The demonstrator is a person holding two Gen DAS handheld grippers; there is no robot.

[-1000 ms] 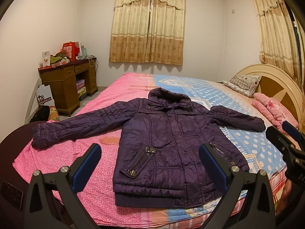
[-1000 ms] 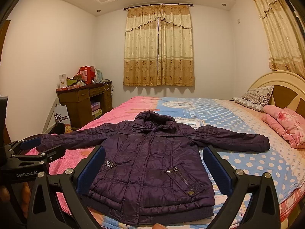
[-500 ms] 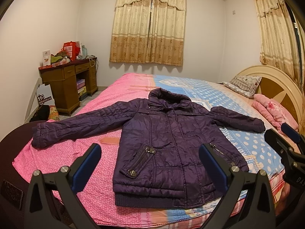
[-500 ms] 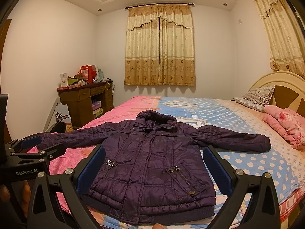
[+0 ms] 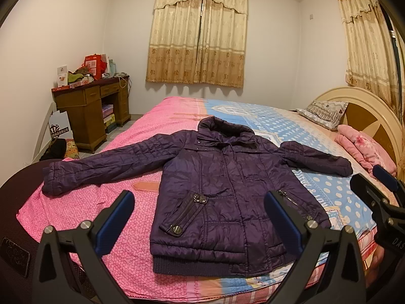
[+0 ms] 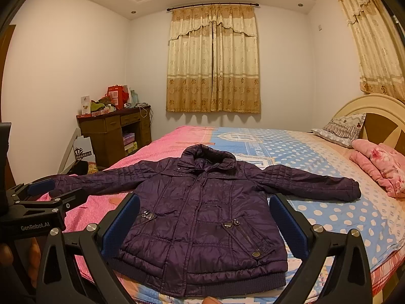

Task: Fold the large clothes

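- On bed (image 5: 177, 116): purple jacket (image 5: 227, 190), front up, sleeves spread flat, apparently ready for folding.
- Left gripper (image 5: 200, 217): fingers wide, empty, above hem.
- Right gripper (image 6: 205, 225): fingers wide, empty.

Quilted shiny jacket (image 5: 227, 190), glossy wooden desk (image 5: 88, 106)

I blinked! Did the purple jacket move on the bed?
No. The purple jacket lies spread flat as before, its left cuff in the same place on the pink sheet; neither gripper touches it.
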